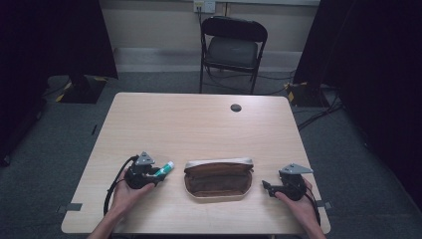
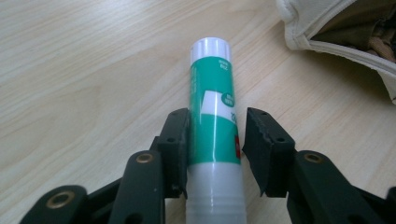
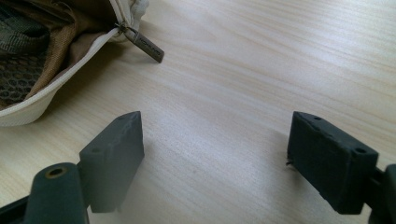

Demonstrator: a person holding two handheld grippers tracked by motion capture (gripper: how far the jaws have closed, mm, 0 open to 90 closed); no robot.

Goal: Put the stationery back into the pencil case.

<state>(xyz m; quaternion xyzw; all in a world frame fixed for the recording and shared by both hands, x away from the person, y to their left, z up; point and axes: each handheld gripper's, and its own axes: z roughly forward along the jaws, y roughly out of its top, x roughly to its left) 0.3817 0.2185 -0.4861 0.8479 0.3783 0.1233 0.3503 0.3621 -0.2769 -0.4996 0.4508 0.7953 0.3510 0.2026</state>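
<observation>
Jaws of the left gripper (image 2: 215, 149) are pinching a green and white glue stick (image 2: 212, 116). One pad sits on each side of its barrel and its white cap points away from the hand. From above, the stick (image 1: 165, 169) juts out of that gripper (image 1: 159, 175) towards the pouch, near the front left part of the surface (image 1: 199, 124). It is just short of the pouch's left end and not touching it.

Jaws of the right gripper (image 3: 215, 154) stand spread wide with bare wood between them. That gripper (image 1: 266, 187) rests low at the front right, aimed at the pouch's right end, with a small gap between them.

Both hands are close to the near edge. The right hand (image 1: 298, 196) also sits near the right edge, while the left hand (image 1: 127, 191) has a little more margin on its side. Beyond the pouch the whole far half of the surface lies open, broken by one dark round cable hole (image 1: 236, 107) near the back edge. A black folding chair (image 1: 233, 47) stands past that edge.

Between the grippers lies a cream zip pouch (image 1: 219, 163), unzipped and gaping upward. In the right gripper view its pale rim (image 3: 28, 112) curls open over brown lining and dark mesh webbing, and the metal zip pull (image 3: 144, 45) lies on the wood. In the left gripper view a corner of the pouch (image 2: 299, 28) shows the same brown inside. I cannot tell what else is inside.
</observation>
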